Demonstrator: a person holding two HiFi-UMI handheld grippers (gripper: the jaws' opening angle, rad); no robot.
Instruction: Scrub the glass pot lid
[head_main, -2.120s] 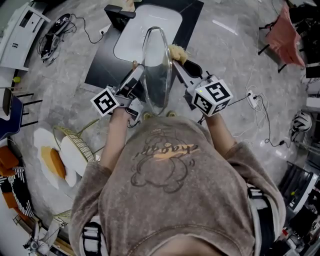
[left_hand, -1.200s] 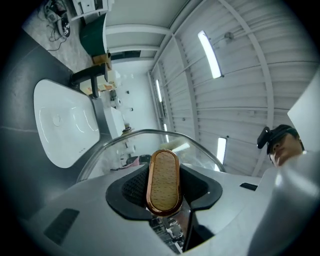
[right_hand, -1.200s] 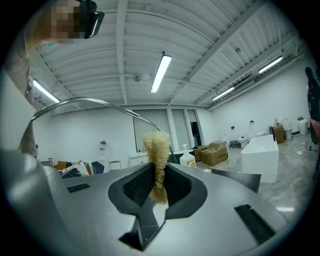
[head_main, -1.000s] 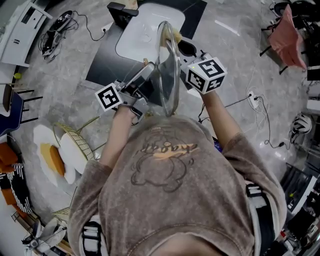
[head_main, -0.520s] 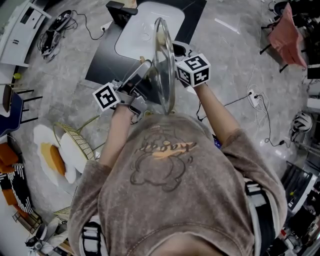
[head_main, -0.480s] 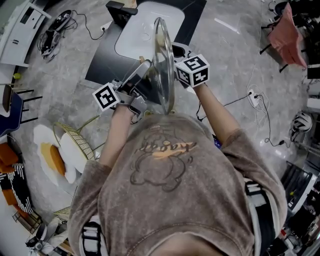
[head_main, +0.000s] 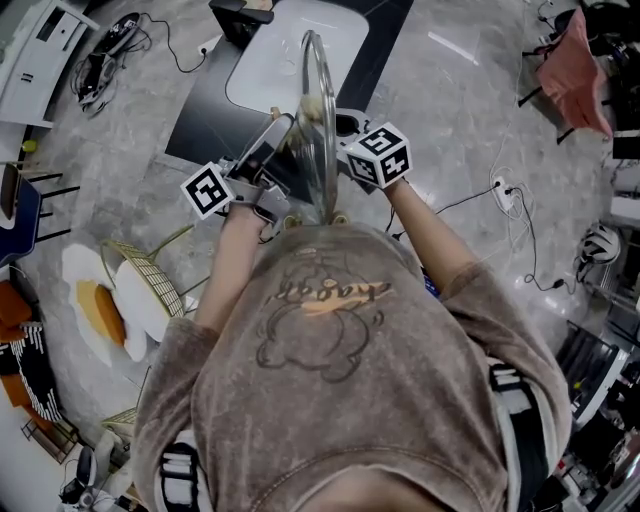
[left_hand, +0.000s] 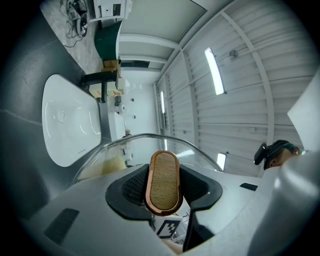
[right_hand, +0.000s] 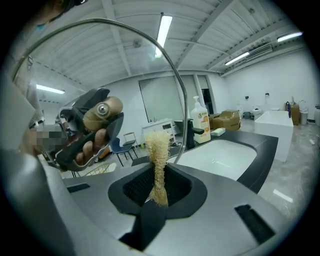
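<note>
Left tongs (left_hand: 163, 189) gripping glass lid (head_main: 321, 140), right tongs (right_hand: 159, 194) gripping loofah (right_hand: 157, 147), white sink (head_main: 285, 55), marble floor (head_main: 455, 120)

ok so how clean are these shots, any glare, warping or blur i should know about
Head view: sharp and evenly lit, with the glass lid edge-on and showing pale reflections. Left gripper view: heavy fisheye bending and dark corners; the ceiling light strip blows out white, while the wooden knob is crisp. Right gripper view: same curved distortion, and the fibre scrubber looks slightly soft.
</note>
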